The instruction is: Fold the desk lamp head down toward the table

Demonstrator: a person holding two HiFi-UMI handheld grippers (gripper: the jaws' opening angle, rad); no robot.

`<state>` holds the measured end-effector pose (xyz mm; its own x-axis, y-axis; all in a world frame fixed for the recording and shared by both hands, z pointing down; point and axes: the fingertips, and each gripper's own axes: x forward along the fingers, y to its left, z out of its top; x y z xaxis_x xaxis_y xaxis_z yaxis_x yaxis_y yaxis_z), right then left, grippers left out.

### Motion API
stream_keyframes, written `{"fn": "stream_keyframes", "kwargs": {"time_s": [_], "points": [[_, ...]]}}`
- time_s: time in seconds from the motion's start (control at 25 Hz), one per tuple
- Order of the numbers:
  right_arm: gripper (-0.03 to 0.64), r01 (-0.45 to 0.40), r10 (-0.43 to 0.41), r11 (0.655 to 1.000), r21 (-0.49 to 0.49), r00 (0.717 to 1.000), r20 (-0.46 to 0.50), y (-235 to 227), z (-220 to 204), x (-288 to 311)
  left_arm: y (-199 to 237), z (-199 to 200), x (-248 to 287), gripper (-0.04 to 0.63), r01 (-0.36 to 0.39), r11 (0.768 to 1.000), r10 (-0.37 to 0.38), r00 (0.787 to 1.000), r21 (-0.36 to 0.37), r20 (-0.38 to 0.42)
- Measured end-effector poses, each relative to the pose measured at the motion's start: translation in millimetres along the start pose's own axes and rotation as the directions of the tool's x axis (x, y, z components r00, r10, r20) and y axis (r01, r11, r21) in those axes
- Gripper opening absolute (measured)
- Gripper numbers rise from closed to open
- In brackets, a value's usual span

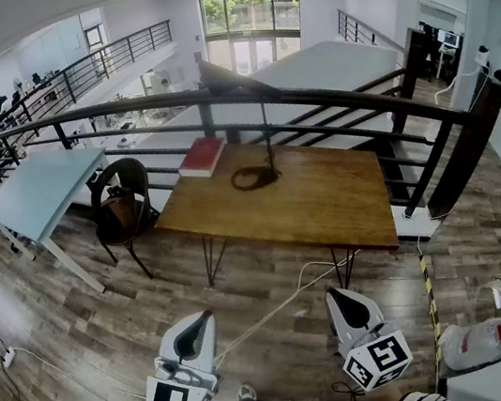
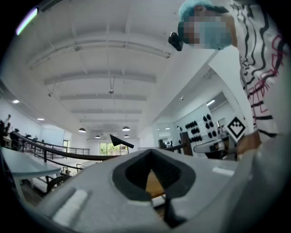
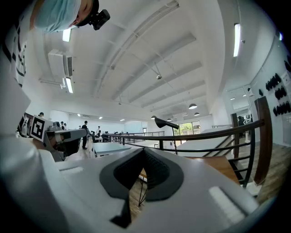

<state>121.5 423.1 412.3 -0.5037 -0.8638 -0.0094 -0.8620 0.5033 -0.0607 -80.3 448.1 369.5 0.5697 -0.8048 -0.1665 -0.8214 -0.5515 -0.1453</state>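
A black desk lamp stands on the wooden table [image 1: 328,206], its round base [image 1: 254,178] near the far edge. A thin stem [image 1: 266,125] rises from the base to the cone-shaped head [image 1: 222,77], which is raised and points left. The head [image 2: 122,142] also shows in the left gripper view, and the same head [image 3: 166,123] in the right gripper view. My left gripper [image 1: 196,323] and right gripper [image 1: 341,298] are held low at the front, well short of the table. Both are shut and hold nothing.
A red book [image 1: 202,155] lies on the table's far left corner. A black chair [image 1: 123,203] stands left of the table, and a pale blue table [image 1: 39,187] further left. A black railing [image 1: 347,97] runs behind. A white cable [image 1: 278,306] crosses the wood floor. Stairs [image 1: 398,175] descend at right.
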Motion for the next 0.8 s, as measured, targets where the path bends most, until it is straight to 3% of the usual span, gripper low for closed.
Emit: {"fn": "stream_keyframes", "kwargs": {"time_s": [0.36, 0.56, 0.8], "points": [[0.002, -0.008, 0.008, 1.0, -0.009, 1.0, 0.003, -6, 0, -11, -15, -4, 5, 0.003, -0.001, 1.0, 0.001, 1.0, -0.012, -0.003], [0.003, 0.007, -0.01, 0.998, 0.063, 0.999, 0.047, -17, 2, -10, -14, -5, 10, 0.005, -0.013, 1.0, 0.013, 1.0, -0.016, 0.013], [0.012, 0.014, -0.018, 0.997, 0.071, 0.998, 0.057, -13, -5, -2, -7, -17, 6, 0.005, -0.013, 0.999, 0.013, 1.0, -0.043, -0.004]]}}
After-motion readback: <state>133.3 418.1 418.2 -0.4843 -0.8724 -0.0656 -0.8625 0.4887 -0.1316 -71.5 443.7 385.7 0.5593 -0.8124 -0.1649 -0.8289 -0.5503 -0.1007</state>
